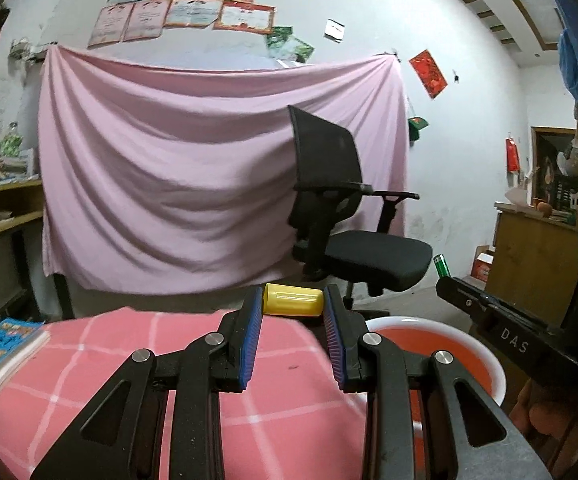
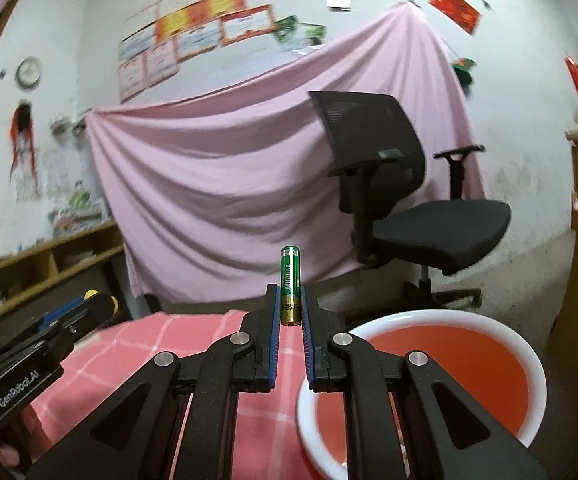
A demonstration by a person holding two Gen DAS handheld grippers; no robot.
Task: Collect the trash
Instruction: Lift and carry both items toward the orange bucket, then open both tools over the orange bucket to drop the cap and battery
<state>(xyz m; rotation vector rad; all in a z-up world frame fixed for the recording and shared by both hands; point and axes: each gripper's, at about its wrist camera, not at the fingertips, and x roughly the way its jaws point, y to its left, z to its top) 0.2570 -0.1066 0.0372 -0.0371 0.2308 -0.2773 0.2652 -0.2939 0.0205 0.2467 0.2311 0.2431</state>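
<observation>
Trash is held in both grippers: a yellow cylindrical cap [image 1: 293, 300] is pinched crosswise by the left gripper [image 1: 294, 312], and an upright alkaline battery [image 2: 290, 285] is clamped by the right gripper [image 2: 290, 312]. Both are carried above the pink checked counter [image 1: 129, 360], just beside the white-rimmed red basin [image 2: 429, 354], judged the drop place.

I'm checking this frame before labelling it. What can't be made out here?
- Left wrist view: ends of the yellow plastic cylinder, covered by the left gripper pads.
- Right wrist view: lower label of the green-and-gold battery, hidden between the right gripper pads.
- Both views: wall certificates, text too blurred.
</observation>
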